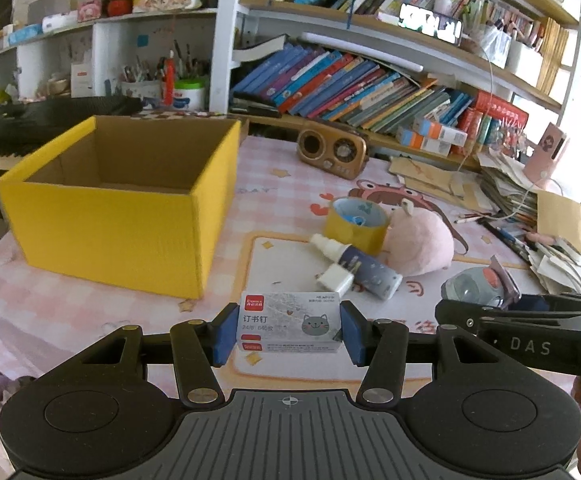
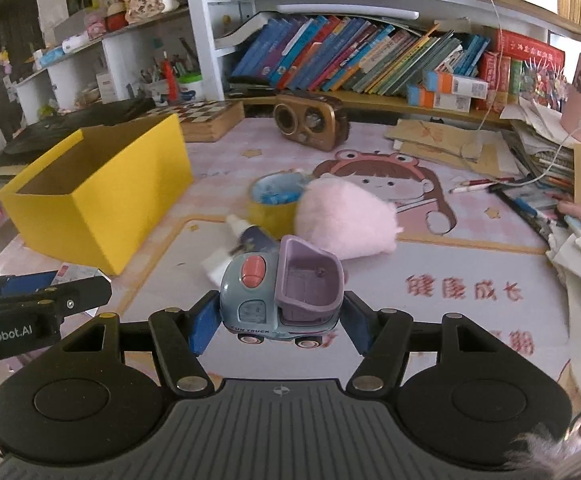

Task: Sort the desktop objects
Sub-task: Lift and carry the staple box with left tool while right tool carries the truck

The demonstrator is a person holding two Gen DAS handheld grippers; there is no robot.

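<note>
My left gripper point(image 1: 289, 328) fingers clamp the staple box point(image 1: 289, 322), right gripper point(image 2: 278, 320) fingers the toy truck point(image 2: 280, 296); both right of the yellow box point(image 1: 130, 204), they might collide.

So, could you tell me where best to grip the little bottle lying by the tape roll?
Probably across the dark blue body of the bottle, coming from above with the gripper crosswise: it lies flat, its white cap narrows, and the charger crowds its near side.
</note>
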